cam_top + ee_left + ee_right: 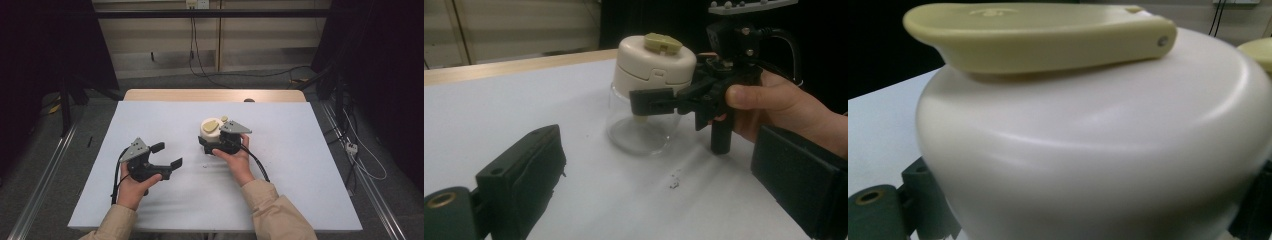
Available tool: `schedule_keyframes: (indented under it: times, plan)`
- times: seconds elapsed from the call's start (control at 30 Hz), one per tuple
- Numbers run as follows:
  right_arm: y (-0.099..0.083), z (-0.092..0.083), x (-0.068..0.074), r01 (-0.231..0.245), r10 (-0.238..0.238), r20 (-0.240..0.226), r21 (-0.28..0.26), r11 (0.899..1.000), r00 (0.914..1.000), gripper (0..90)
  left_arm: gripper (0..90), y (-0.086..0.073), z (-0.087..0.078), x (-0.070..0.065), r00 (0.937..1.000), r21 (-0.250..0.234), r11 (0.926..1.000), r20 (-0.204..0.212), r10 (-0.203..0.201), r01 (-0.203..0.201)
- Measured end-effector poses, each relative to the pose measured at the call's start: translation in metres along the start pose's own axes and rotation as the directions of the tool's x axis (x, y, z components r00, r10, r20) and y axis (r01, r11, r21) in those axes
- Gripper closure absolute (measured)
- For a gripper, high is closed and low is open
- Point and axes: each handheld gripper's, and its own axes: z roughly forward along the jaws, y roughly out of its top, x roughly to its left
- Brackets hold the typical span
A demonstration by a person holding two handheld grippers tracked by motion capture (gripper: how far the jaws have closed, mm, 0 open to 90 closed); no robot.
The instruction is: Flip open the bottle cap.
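A clear glass jar (pixel 211 131) with a cream dome lid (pixel 655 59) and a yellowish flip handle (pixel 1038 35) stands upright near the middle of the white table top (pixel 150 112). My right gripper (pixel 212 143) is shut on the jar just below the lid, one black jaw on each side; its near jaw presses on the glass in the left gripper view. The cream lid looms close in the right gripper view. My left gripper (pixel 167 155) is open and holds nothing. It hovers left of the jar, a short way off, and points toward it.
A few dark crumbs (pixel 674 184) lie on the white sheet in front of the jar. A strip of wooden table edge (pixel 215 95) runs along the far side. Cables (pixel 200 65) trail over the floor beyond the table.
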Motion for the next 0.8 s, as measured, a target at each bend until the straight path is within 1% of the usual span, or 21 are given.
schedule_keyframes:
  times: [0.17,0.27,0.4,0.5,0.6,0.8]
  plan:
    - [0.0,-0.001,0.0,0.004,-0.004,-0.002,0.0,1.0,1.0,6.5,10.2,0.008,0.01,-0.002,0.9999,0.001,1.0,0.01,0.004,-0.004]
    - [0.0,-0.001,0.001,0.004,-0.004,-0.002,0.005,1.0,1.0,6.5,12.3,0.011,0.015,-0.002,0.9999,-0.002,1.0,0.012,-0.006,0.006]
    - [0.0,-0.003,0.0,0.014,-0.014,-0.006,0.002,1.0,0.9999,6.4,14.3,0.014,0.02,-0.002,0.9998,0.015,0.9998,0.018,-0.012,0.012]
    - [0.0,-0.003,0.0,0.015,-0.014,-0.009,0.009,1.0,0.9999,6.4,15.8,0.017,0.022,-0.002,0.9998,0.02,0.9998,0.021,-0.008,0.008]
    - [0.0,-0.002,0.0,0.014,-0.014,-0.009,0.007,1.0,0.9999,6.4,19.5,0.02,0.022,-0.003,0.9996,0.012,0.9999,0.028,-0.005,0.004]
    - [0.0,-0.002,0.0,0.008,-0.008,-0.012,0.008,1.0,0.9999,6.4,24.2,0.023,0.024,-0.001,0.9994,0.012,0.9998,0.032,-0.016,0.016]
